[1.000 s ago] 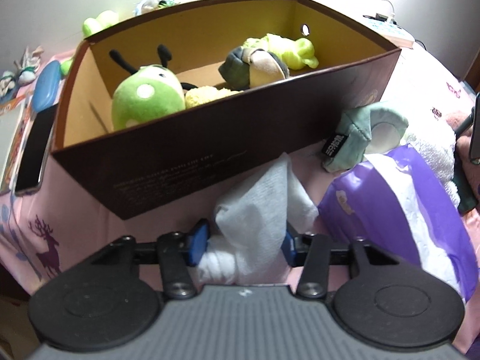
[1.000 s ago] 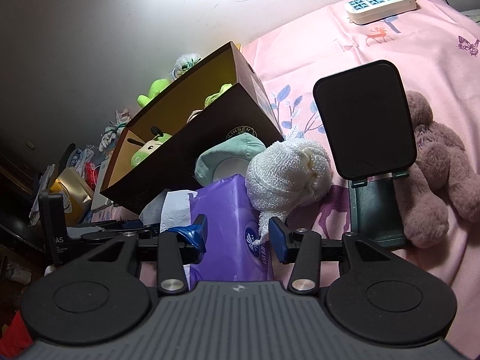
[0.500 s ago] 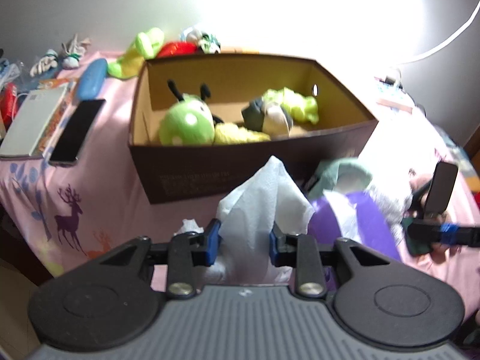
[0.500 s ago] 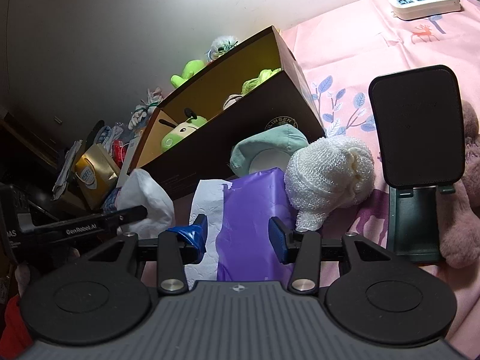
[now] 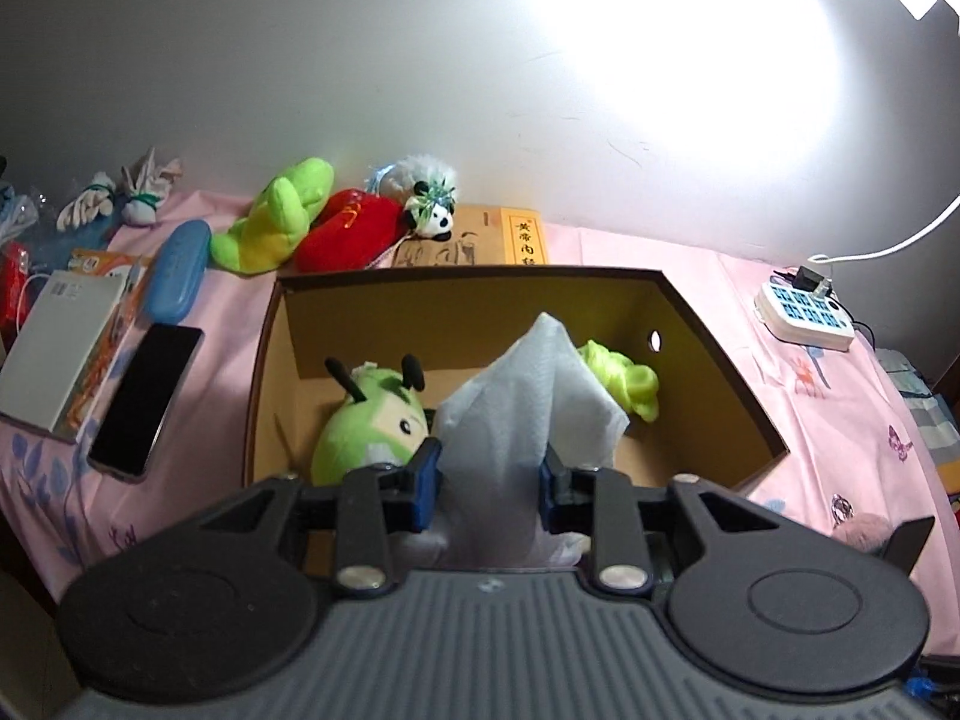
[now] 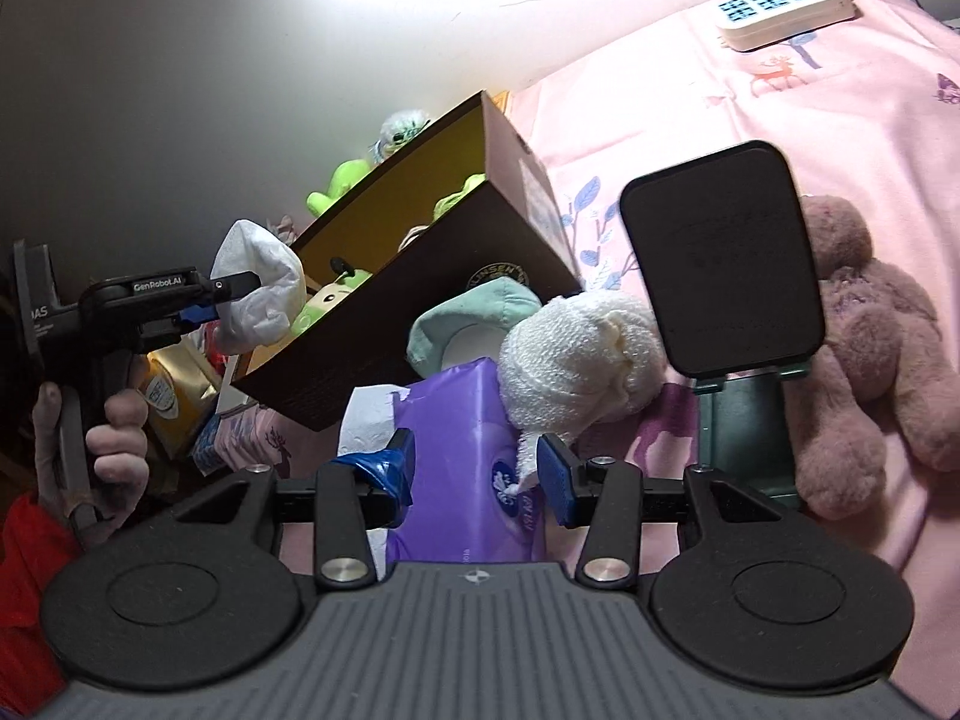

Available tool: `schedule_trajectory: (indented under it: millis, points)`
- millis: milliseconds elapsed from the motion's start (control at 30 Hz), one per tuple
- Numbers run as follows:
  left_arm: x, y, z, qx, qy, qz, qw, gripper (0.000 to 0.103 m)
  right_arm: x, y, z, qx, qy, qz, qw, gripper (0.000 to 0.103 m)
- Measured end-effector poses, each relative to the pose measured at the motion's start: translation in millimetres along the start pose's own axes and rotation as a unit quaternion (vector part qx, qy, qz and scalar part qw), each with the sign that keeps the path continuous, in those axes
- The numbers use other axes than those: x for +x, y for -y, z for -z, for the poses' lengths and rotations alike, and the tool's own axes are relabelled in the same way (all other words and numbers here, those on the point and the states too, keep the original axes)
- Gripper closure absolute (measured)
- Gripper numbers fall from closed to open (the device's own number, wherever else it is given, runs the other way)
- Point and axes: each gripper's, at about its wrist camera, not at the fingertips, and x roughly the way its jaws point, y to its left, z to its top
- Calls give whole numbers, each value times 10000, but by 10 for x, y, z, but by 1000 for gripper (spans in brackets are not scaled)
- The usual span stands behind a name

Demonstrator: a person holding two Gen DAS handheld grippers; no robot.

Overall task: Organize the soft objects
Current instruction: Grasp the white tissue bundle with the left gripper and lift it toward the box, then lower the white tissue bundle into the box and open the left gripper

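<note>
left gripper [image 5: 489, 489]: jaws clamped narrow on a white tissue wad [image 5: 528, 402]; a second ago they stood wider around it, low in front of the brown box. now it is raised with the wad, hanging above the near wall of the brown box [image 5: 714, 360], pointing down into it. in the right wrist view the same wad [image 6: 258, 294] sits clear of the pink cloth, level with the box rim, at the box's near-left corner.

tissue wad: crumpled, soft, peak standing up between the blue pads; lower folds bulge below them. judged a secure pinch, though loose folds may snag the box wall.

brown box: open top; holds a green bug plush [image 5: 369, 426] at its left and a yellow-green plush [image 5: 624, 378] toward its right. bare floor shows at its near-right.

right gripper [image 6: 474, 471]: unchanged, jaws half-wide, nothing pressed between them; a thread of the white knit bundle [image 6: 576, 360] trails by one pad. beneath it, in front of the box, lies a purple tissue pack [image 6: 456, 420].

left outside the box, in front and to its right: teal plush [image 6: 474, 318], white knit bundle, mauve bear [image 6: 870, 360].

meaning for the task: pick-up done; release over the bare floor judged next, several soft items remaining.
</note>
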Motion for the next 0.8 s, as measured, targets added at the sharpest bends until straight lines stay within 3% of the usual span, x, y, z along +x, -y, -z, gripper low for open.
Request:
schedule_trajectory:
  millis: [233,367,400,467,667,800]
  points:
    - [635,-31,-356,-236,-201,-132,9994,72,-220,183,55,396,352,435,9976,74]
    - [963,-43,-431,-295,-250,-432,9983,58,-268,219,91,560,469,622,9954,74]
    - [1028,-54,-441,-306,-257,-484,9980,49,-275,221,101,591,488,662,9949,74]
    - [1131,-70,-459,-295,-280,-564,9976,48,-279,223,106,628,509,715,9942,74]
    - [1067,-88,-441,-337,-271,-464,9980,44,-238,195,88,609,508,726,9942,74]
    - [756,-119,-463,-325,87,-419,9986,39,-151,125,51,436,384,597,9965,74]
